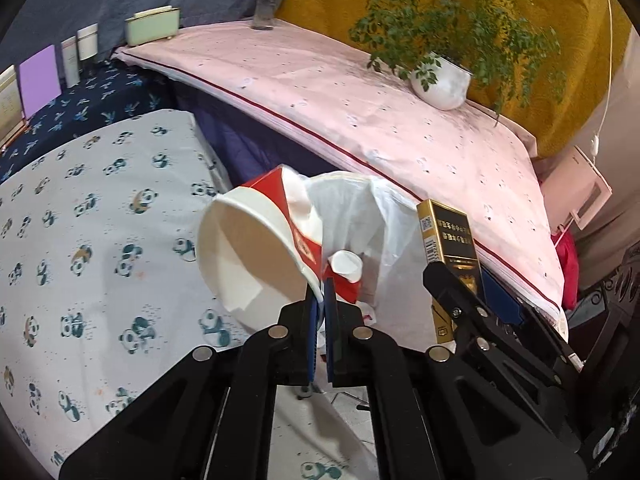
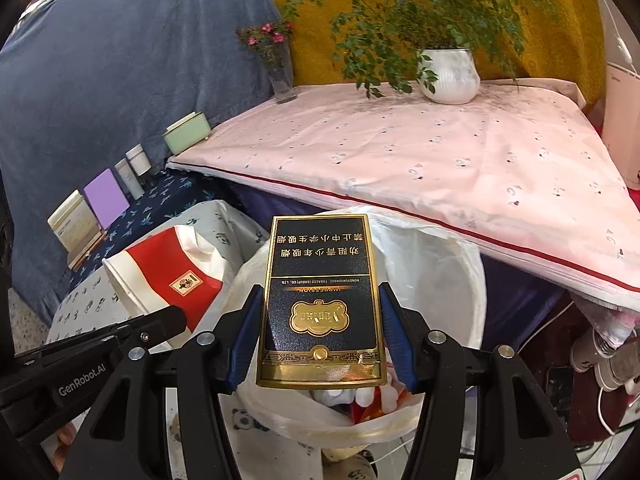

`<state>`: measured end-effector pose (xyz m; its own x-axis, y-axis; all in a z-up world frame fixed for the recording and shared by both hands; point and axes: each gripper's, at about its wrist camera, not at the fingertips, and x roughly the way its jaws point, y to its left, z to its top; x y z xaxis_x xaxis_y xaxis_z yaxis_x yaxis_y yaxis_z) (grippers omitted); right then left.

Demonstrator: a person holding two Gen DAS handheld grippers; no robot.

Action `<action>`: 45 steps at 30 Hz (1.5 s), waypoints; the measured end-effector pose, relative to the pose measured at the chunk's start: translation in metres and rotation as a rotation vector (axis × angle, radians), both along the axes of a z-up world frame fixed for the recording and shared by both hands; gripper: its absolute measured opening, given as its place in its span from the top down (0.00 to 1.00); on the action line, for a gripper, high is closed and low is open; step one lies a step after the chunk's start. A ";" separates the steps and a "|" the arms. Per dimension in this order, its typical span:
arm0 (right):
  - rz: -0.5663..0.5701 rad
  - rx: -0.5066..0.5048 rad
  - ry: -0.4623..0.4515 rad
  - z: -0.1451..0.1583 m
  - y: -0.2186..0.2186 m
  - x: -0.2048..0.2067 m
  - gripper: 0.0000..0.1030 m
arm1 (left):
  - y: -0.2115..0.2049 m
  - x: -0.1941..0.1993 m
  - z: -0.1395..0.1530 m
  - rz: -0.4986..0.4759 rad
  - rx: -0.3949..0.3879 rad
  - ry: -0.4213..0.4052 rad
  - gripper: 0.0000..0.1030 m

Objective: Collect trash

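Note:
My left gripper (image 1: pixel 321 288) is shut on the rim of a red and white paper cup (image 1: pixel 256 248), which hangs tilted with its mouth toward the camera; the same cup (image 2: pixel 168 276) shows at the left of the right wrist view. My right gripper (image 2: pixel 320 300) is shut on a black and gold cigarette box (image 2: pixel 320 304), held by its two long sides, upside down. That box (image 1: pixel 448 248) also appears in the left wrist view, at the right. Both items hang above a bin lined with a white plastic bag (image 2: pixel 424 264), with some trash inside.
A low table under a pink cloth (image 2: pixel 420 160) stands behind the bin, carrying a white plant pot (image 2: pixel 450 76) and a glass flower vase (image 2: pixel 280 76). A panda-print cloth (image 1: pixel 100 220) covers the surface to the left. Small boxes (image 2: pixel 106 200) line the dark blue ledge.

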<state>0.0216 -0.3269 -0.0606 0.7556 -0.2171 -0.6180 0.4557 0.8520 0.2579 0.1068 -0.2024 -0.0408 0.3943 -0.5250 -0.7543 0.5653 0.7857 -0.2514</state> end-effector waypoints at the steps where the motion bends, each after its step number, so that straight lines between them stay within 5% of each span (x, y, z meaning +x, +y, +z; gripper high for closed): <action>1: -0.003 0.000 0.001 0.000 -0.002 -0.001 0.47 | -0.004 -0.001 0.000 -0.007 0.001 -0.001 0.97; 8: -0.014 0.020 0.001 -0.006 -0.017 -0.002 0.47 | -0.017 -0.003 -0.004 -0.017 0.002 -0.008 0.95; 13: -0.023 0.044 0.000 -0.009 -0.023 0.000 0.45 | -0.012 0.002 -0.006 0.033 0.021 -0.017 0.61; 15: -0.025 0.044 0.000 -0.009 -0.023 0.001 0.45 | -0.008 0.004 -0.006 0.051 0.025 -0.021 0.56; 34: 0.006 0.008 0.004 0.008 -0.002 -0.011 0.44 | 0.035 -0.009 0.007 0.124 0.051 -0.072 0.44; 41: 0.020 -0.026 0.015 0.018 0.012 -0.026 0.32 | 0.050 -0.023 0.014 0.144 0.080 -0.112 0.42; 45: 0.019 -0.046 0.011 0.026 0.020 -0.038 0.23 | 0.059 -0.033 0.019 0.157 0.093 -0.137 0.32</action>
<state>-0.0168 -0.3070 -0.0350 0.7532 -0.2313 -0.6158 0.4418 0.8714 0.2131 0.0739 -0.1429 -0.0219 0.5674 -0.3796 -0.7307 0.4582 0.8829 -0.1029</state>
